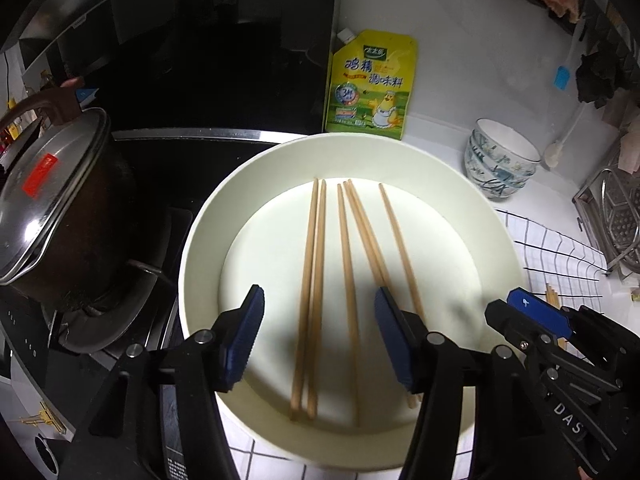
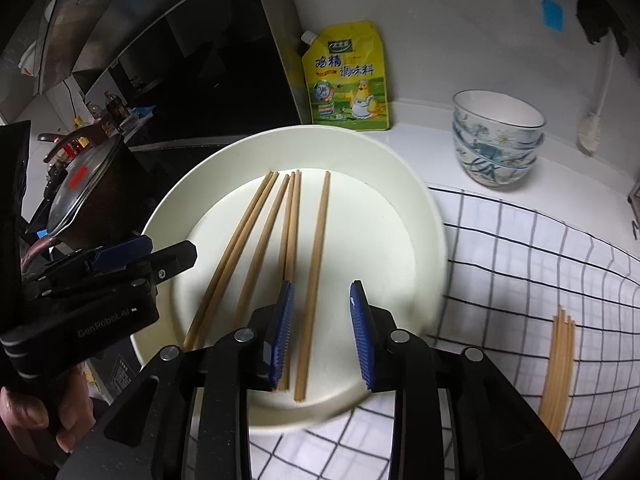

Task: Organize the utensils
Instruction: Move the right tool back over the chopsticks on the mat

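Observation:
Several wooden chopsticks (image 1: 347,264) lie side by side in a wide cream plate (image 1: 208,240) on the counter; they also show in the right wrist view (image 2: 290,224) on the same plate (image 2: 420,216). My left gripper (image 1: 320,340) is open above the plate's near side, straddling the left chopsticks. My right gripper (image 2: 322,336) is open over the plate's near edge, its fingers either side of the rightmost chopstick (image 2: 316,276). The right gripper also shows in the left wrist view (image 1: 532,312). A second bundle of chopsticks (image 2: 558,364) lies on the checked cloth (image 2: 520,260).
A lidded dark pot (image 1: 60,208) sits on the stove left of the plate. A yellow seasoning pouch (image 1: 370,84) leans on the back wall. Stacked patterned bowls (image 2: 498,140) stand at the back right. A metal rack (image 1: 616,220) is at the far right.

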`<move>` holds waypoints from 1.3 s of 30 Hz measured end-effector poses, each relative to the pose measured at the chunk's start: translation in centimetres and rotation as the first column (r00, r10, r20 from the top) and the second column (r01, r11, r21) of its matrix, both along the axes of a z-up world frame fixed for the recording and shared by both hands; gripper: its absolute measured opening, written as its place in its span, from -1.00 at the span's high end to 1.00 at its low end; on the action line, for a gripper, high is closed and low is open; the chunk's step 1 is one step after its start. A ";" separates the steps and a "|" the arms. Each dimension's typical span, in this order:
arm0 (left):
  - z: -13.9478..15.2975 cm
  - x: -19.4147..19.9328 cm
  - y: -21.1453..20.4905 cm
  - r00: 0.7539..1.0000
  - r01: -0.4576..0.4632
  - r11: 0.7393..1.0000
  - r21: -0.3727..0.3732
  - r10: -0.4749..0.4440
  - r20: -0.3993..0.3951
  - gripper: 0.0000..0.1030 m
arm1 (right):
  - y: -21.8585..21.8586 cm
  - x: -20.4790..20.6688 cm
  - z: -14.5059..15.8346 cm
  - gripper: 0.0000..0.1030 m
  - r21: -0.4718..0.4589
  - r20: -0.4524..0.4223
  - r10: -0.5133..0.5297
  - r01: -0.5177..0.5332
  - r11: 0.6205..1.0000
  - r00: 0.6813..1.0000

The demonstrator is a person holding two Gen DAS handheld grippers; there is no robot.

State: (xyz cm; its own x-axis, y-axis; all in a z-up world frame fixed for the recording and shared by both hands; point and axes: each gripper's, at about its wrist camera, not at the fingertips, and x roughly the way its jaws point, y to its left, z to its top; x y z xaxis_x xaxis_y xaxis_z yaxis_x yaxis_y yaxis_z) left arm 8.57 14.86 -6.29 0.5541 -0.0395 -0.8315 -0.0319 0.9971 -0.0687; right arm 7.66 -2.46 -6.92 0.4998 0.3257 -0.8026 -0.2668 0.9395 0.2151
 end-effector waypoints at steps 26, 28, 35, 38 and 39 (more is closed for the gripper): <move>1.4 -5.7 -12.9 0.989 0.144 0.989 -0.045 -0.144 0.018 -0.37 | -16.1 -8.1 0.2 0.09 -0.050 0.010 -0.190 0.190 0.980 0.982; 1.3 -6.0 -14.2 0.987 0.163 0.985 -0.053 -0.163 0.017 -0.37 | -18.0 -8.7 -0.3 0.09 -0.060 0.003 -0.219 0.218 0.974 0.976; 0.7 -6.7 -19.4 0.975 0.220 0.973 -0.066 -0.220 0.012 -0.49 | -23.3 -10.2 -3.0 0.02 -0.102 -0.037 -0.278 0.273 0.957 0.960; 0.1 -7.0 -21.1 0.972 0.235 0.970 -0.058 -0.235 0.005 -0.54 | -24.3 -10.6 -4.4 0.02 -0.120 -0.052 -0.278 0.270 0.955 0.959; -0.1 -7.1 -21.5 0.971 0.239 0.969 -0.057 -0.239 0.000 -0.55 | -24.5 -10.7 -4.8 0.02 -0.122 -0.057 -0.276 0.267 0.956 0.960</move>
State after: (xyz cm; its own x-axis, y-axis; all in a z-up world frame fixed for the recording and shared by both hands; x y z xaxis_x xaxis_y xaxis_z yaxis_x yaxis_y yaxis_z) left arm 1.47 -6.61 -6.41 0.5173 -0.2171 -0.8278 0.2065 0.9704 -0.1255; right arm -3.08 -26.99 -11.73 0.4957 0.0921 -0.8636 0.0142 0.9934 0.1142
